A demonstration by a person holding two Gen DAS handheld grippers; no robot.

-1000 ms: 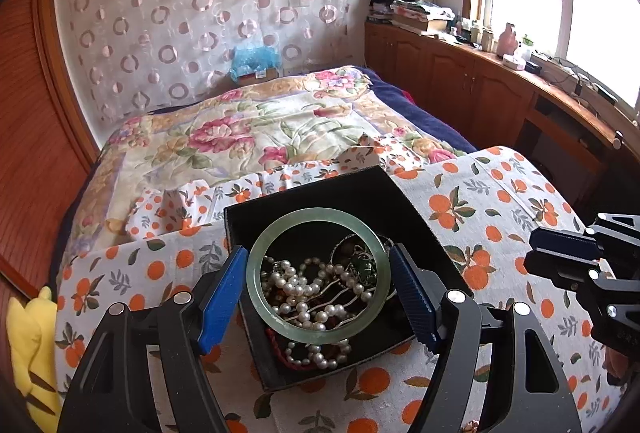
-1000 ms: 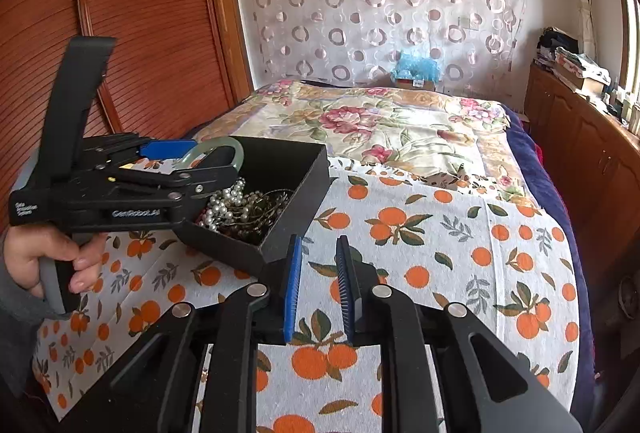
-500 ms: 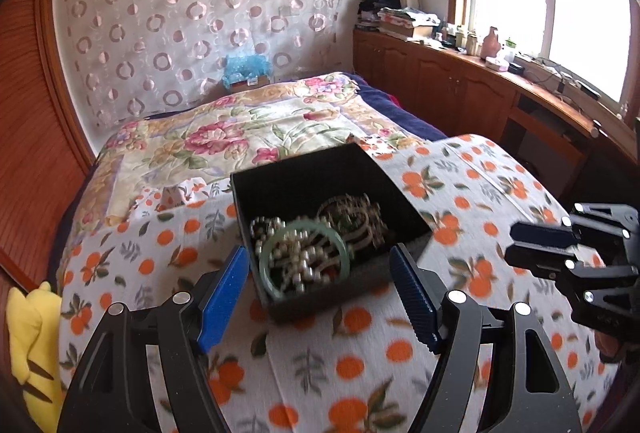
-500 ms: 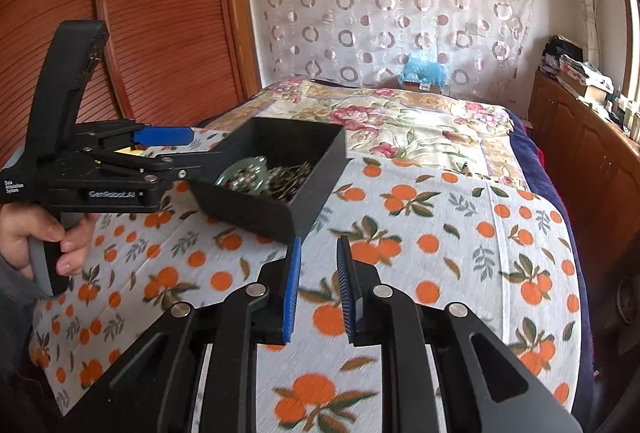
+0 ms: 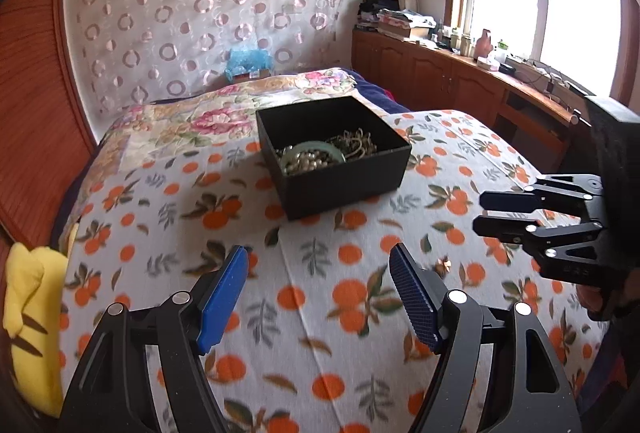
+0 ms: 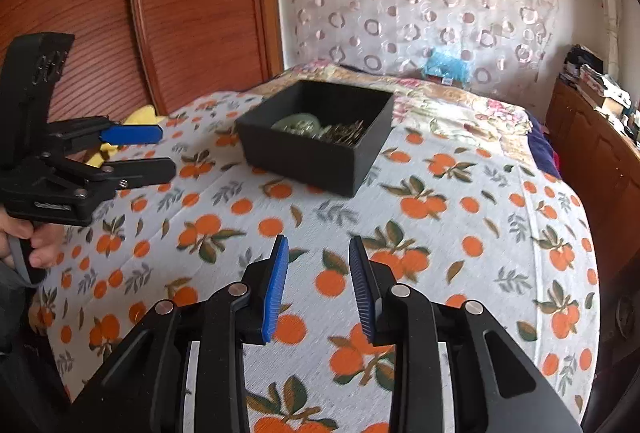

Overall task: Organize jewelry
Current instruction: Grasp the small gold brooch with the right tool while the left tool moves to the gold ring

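Left claw [image 5: 318,285]: jaws wide apart, nothing between them, held over the orange-print cloth [image 5: 304,297] spread on the bed. Right claw [image 6: 318,283]: jaws narrowly parted and opening, likewise empty, above the same cloth. Ahead of both, well clear of the blue pads [image 5: 224,293], stands an open black box [image 5: 336,177] on the cloth; inside lie a green bangle [image 5: 320,149], pearl beads [image 5: 310,163] and a tangle of chains [image 5: 356,145]. Beyond the box: floral quilt [image 5: 192,125].
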